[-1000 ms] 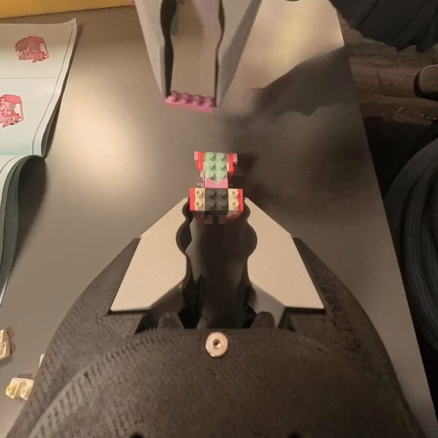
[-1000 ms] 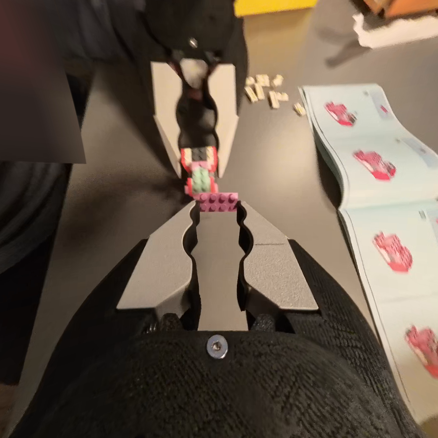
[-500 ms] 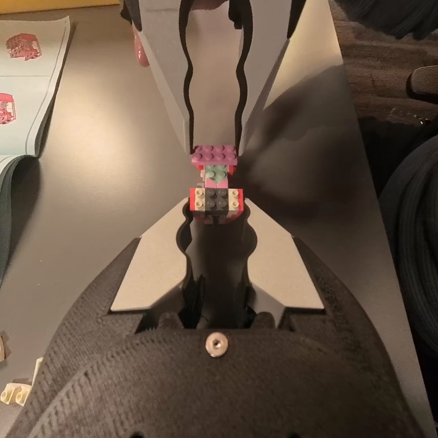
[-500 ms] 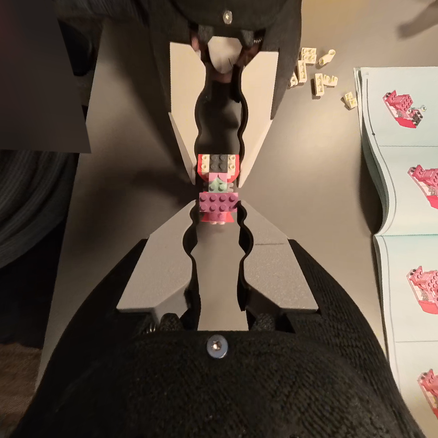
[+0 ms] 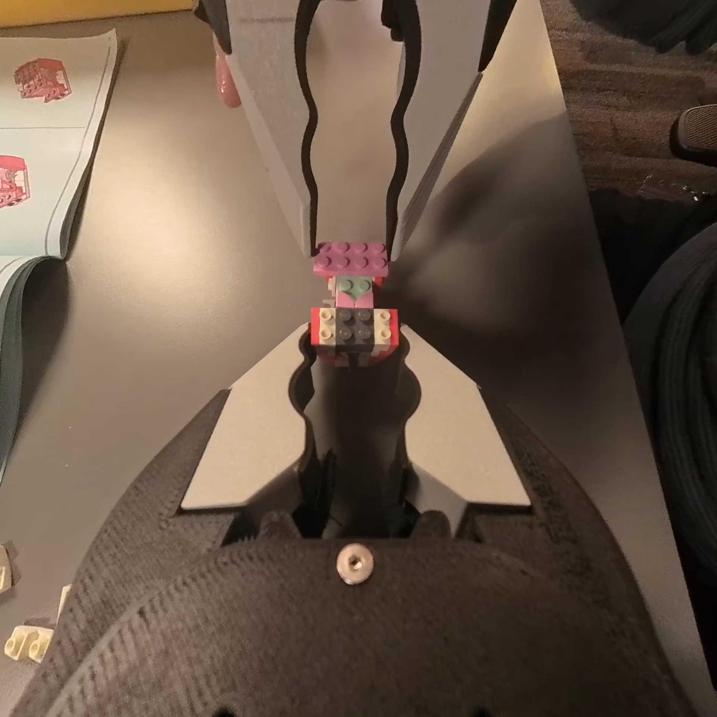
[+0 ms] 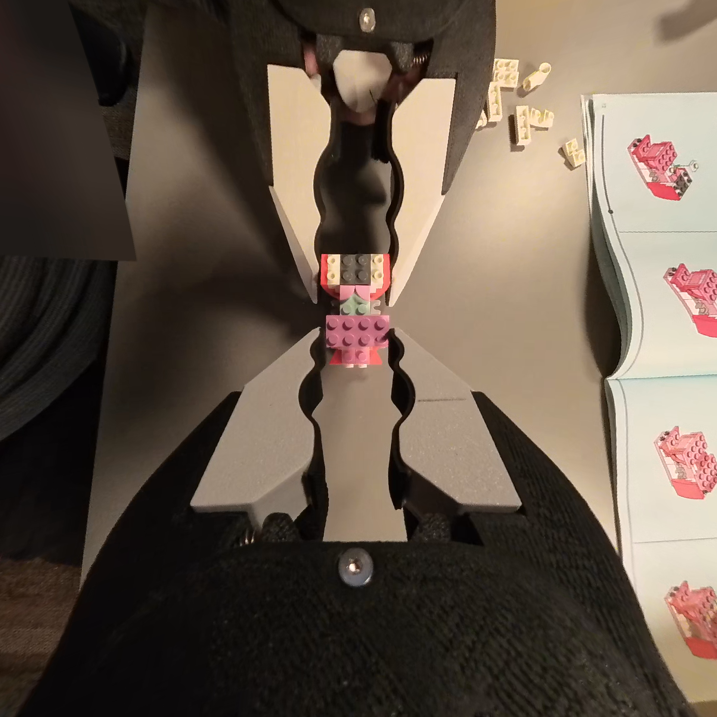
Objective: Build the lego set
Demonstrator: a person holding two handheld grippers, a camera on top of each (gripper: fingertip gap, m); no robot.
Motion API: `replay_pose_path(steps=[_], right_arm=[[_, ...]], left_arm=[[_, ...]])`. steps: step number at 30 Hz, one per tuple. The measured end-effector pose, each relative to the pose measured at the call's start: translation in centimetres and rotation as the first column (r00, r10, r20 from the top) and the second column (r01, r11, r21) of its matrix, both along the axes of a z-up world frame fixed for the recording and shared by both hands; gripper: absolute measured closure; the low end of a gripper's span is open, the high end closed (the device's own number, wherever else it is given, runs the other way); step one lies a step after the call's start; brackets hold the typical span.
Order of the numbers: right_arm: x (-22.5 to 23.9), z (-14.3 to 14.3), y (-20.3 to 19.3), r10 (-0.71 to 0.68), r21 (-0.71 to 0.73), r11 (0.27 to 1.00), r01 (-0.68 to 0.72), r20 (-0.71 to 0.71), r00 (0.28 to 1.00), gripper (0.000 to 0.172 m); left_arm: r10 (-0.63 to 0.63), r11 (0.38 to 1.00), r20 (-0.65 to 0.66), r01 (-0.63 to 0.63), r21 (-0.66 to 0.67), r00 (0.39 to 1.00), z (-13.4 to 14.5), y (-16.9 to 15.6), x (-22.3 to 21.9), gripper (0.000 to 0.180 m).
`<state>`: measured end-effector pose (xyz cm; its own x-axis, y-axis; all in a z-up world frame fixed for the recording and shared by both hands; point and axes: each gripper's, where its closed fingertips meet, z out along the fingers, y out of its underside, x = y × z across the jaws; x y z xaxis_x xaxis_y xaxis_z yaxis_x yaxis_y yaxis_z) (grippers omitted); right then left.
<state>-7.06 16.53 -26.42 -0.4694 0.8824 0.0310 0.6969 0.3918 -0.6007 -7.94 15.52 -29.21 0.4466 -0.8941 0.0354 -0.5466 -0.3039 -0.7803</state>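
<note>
Left gripper [image 5: 355, 329] is clamping the small brick model [image 5: 355, 331] by its red end. Right gripper [image 6: 357, 335], now brought in from beyond, is gripping a purple plate [image 6: 357, 331], pressing it onto the model's far end; instruction booklet [image 6: 659, 310] is lying beside the model on the counter [image 5: 174, 271].

Warm-lit grey table [image 5: 163, 248], dark carpet floor [image 5: 620, 77] beyond its edge.

A purple studded plate [image 6: 357, 331] is seen at 6 o'clock of a brick model [image 6: 355, 285] coloured red, cream, dark grey, pink and mint. Pale blue booklet pages [image 6: 659, 310] are printed with pink-red figures; cream bricks [image 6: 520, 112] are scattered at 1 o'clock.
</note>
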Motion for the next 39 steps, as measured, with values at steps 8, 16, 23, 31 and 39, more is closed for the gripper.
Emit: replay_pose_path(steps=[8, 16, 23, 31, 39], right_arm=[[0.2, -0.3, -0.2, -0.009, -0.012, 1.000, 0.009, -0.001, 1.000, 0.132], [0.5, 1.9, 0.7, -0.034, 0.112, 0.992, 0.056, -0.193, 0.981, 0.103], [0.6, 4.3, 0.1, 0.222, 0.589, 0.803, 0.090, -0.437, 0.872, 0.074], [-0.3, 7.0, -0.8, 0.452, 0.852, 0.483, 0.202, -0.440, 0.776, 0.094], [-0.7, 6.6, -0.7, 0.480, 0.884, 0.427, 0.189, -0.399, 0.781, 0.127]], left_arm=[[-0.003, 1.000, 0.001, 0.003, 0.000, 1.000, 0.0, 0.0, 0.1, 0.141], [0.002, 1.000, 0.026, -0.002, -0.010, 1.000, 0.3, 0.1, -0.1, 0.141], [-0.009, 1.000, 0.133, 0.011, -0.015, 0.991, 3.7, 0.4, -0.5, 0.141], [-0.147, 0.983, 0.270, 0.172, -0.070, 0.952, 8.3, -0.8, 0.6, 0.141], [-0.200, 0.959, 0.318, 0.252, -0.129, 0.927, 8.5, -1.7, 1.7, 0.141]])
